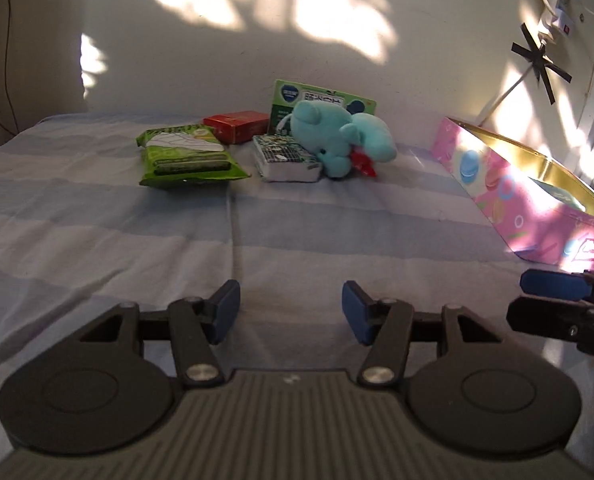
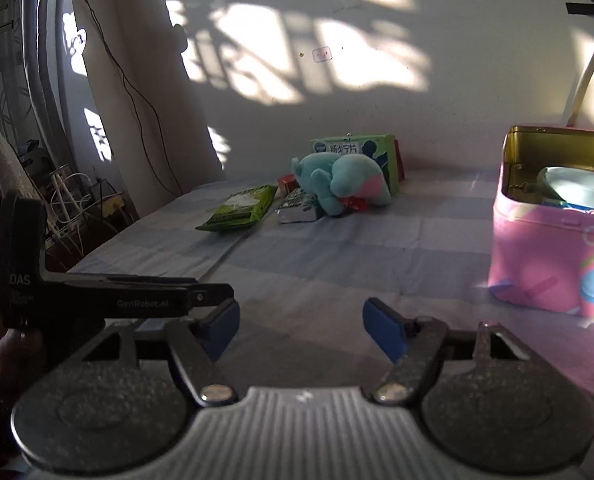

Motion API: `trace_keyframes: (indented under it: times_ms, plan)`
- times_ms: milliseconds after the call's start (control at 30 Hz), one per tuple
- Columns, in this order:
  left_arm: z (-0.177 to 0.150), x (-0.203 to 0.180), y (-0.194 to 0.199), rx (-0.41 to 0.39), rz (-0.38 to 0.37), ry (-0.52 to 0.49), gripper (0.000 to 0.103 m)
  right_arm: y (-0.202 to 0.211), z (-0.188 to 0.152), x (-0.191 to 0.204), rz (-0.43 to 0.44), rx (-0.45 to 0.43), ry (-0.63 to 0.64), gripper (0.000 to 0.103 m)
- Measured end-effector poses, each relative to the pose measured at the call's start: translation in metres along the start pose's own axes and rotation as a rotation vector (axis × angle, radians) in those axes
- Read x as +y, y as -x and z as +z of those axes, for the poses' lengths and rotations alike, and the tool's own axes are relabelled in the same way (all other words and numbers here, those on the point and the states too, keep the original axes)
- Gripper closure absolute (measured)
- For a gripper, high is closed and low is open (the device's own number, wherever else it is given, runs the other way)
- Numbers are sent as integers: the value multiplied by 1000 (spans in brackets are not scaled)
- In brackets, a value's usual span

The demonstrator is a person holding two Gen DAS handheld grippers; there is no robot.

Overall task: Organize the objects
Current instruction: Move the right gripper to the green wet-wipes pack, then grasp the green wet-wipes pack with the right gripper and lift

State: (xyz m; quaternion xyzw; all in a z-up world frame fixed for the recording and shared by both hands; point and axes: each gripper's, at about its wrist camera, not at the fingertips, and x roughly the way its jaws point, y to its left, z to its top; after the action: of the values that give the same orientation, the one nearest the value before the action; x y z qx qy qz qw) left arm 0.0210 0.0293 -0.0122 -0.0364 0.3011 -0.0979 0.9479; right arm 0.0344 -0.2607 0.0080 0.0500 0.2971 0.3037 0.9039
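the left gripper is held low over the striped bed sheet, jaws wide apart with nothing between them. well ahead and left of them a green packet is seen, then a red box, a foil pack and a teal plush toy touching it, backed by a green carton. to the right an open pink tin is found. the right gripper is likewise spread and empty.

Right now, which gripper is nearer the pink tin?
Right. The right gripper has the pink tin close ahead to its right; the left gripper sits further left, with the right one between it and the tin.
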Motion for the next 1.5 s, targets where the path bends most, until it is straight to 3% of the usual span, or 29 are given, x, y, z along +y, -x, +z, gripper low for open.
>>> trace_keyframes:
  times_ms: [67,167,233,300,333,367,400,567,700,800,833,900,1000,1067,1133,1233,1267,1333,1367,1500]
  plan:
    - [4,20,3,-37,83,15,43,-20,4,6,15,76,2,38]
    - [9,52,1,-89,282,27,43,-42,22,15,66,127,11,40]
    - [11,82,1,-81,262,201,43,-55,40,27,77,119,62,40]
    - [12,96,5,-106,312,305,43,-74,66,44,82,95,110,38]
    - [11,99,7,-129,332,329,43,-84,77,52,81,81,121,28]
    - [10,99,12,-162,351,347,43,-96,87,61,80,60,133,17]
    - [11,98,15,-182,365,349,42,-107,95,68,82,44,146,15]
    - [10,105,27,-240,465,375,41,-195,115,109,8,80,238,13]
    - [9,119,25,-198,427,459,41,-246,105,134,-62,144,328,9]
    - [9,120,24,-196,406,467,40,-271,94,141,-169,183,383,2]
    - [8,119,24,-198,405,463,35,-273,92,140,-175,177,393,2]
    - [8,117,23,-200,405,450,35,-271,91,138,-172,169,405,6]
    - [8,116,22,-194,408,439,35,-262,92,135,-152,168,452,25]
    - [8,116,20,-191,412,433,35,-252,90,135,-144,164,502,47]
    - [8,115,19,-188,415,425,35,-241,85,135,-133,163,555,58]
    - [8,115,18,-183,417,417,35,-215,65,131,-117,156,655,68]
    - [8,115,17,-181,416,413,35,-205,58,129,-114,159,674,80]
    - [8,114,16,-178,415,408,35,-180,45,119,-83,171,661,95]
    - [8,114,16,-177,414,405,35,-169,40,114,-71,179,655,99]
    - [9,108,16,-174,419,379,35,-117,23,93,-30,198,583,98]
